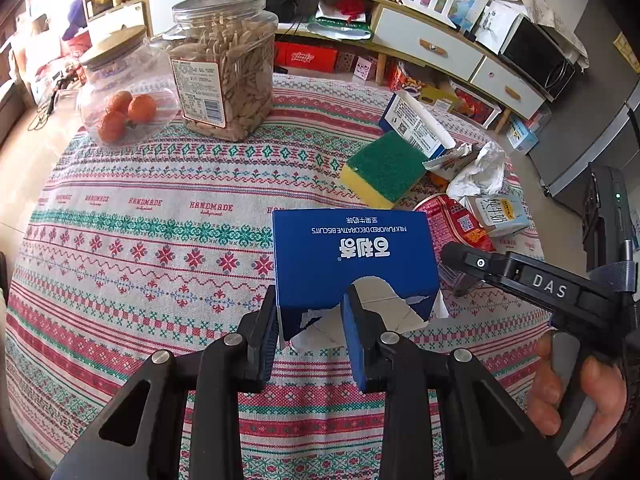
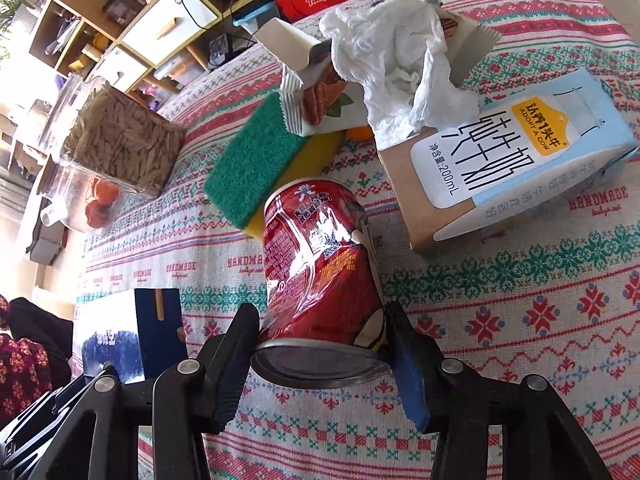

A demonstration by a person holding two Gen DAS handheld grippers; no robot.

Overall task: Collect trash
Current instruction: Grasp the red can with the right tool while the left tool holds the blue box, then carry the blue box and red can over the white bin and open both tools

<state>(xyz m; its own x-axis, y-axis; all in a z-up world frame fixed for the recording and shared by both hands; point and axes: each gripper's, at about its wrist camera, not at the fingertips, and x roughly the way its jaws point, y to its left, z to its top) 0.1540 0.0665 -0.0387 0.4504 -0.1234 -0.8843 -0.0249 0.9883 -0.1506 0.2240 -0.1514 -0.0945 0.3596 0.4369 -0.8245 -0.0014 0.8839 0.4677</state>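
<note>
Red can (image 2: 316, 264) base partly hidden, seemingly gripped.

Orange object (image 2: 357, 133) mostly hidden under crumpled tissue (image 2: 394, 68); identity unclear. Small print on red can (image 2: 316, 264) unreadable. Blue biscuit box (image 2: 132, 332) partly cut off behind left gripper body, lower left, right wrist view.

Your left gripper (image 1: 310, 320) pitches steeply down, its fingers (image 1: 264, 340) pinched on the torn end of the blue biscuit box (image 1: 352, 256). Your right gripper (image 2: 320, 356) tilts down too, fingers (image 2: 236, 352) clamped against both sides of the dented red can (image 2: 316, 264). Your right hand (image 1: 576, 400) wraps its handle, fingertips curled round the grip
</note>
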